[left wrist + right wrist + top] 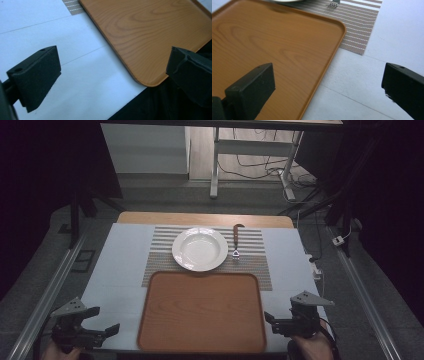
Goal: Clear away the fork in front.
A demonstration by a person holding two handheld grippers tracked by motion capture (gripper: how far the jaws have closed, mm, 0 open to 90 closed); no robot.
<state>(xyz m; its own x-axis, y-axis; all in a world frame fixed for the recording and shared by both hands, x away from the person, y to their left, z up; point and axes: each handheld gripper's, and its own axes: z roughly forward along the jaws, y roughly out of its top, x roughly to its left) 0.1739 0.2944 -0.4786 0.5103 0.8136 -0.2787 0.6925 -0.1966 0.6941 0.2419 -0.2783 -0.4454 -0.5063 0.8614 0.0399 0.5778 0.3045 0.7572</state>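
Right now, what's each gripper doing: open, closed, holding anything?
Left gripper: open, holding nothing, beside the tray's left edge.
Right gripper: open, holding nothing, beside the tray's right edge.

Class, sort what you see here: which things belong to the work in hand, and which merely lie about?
In the work:
- wooden tray, between both grippers
- left gripper, jaws open
- right gripper, jaws open

Lying about, farther back:
- white plate on the striped placemat
- fork beside the plate
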